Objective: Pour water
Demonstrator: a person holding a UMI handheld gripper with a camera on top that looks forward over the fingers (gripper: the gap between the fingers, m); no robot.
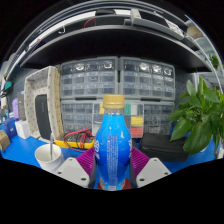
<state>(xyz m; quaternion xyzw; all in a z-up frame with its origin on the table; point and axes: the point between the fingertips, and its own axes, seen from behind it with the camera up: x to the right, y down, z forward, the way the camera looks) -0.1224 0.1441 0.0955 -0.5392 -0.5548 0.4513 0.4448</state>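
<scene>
Two gripper fingers rise from the bottom of the view, and their purple pads press against the sides of a plastic bottle; the tool is clenched on it. The bottle stands upright between the fingers, filled with a blue liquid nearly to the shoulder, and it carries a yellow-orange cap. A label band wraps its lower half, though the print on it is too small to read.

To the left of the bottle, a little apart from the fingers, a white cup sits on the blue table surface. Its mouth faces up, and what it holds cannot be told. Behind the cup a pale flat panel leans upright, and some red and yellow wires lie on the table between that panel and the bottle.

Beyond the bottle, a row of grey small-parts drawer cabinets runs across the back of the bench, with a shelf edge above them. To the right of the bottle a leafy green plant spreads its leaves, near the cabinets and well apart from the cup. A small yellow and white box rests just behind the bottle on its right side.
</scene>
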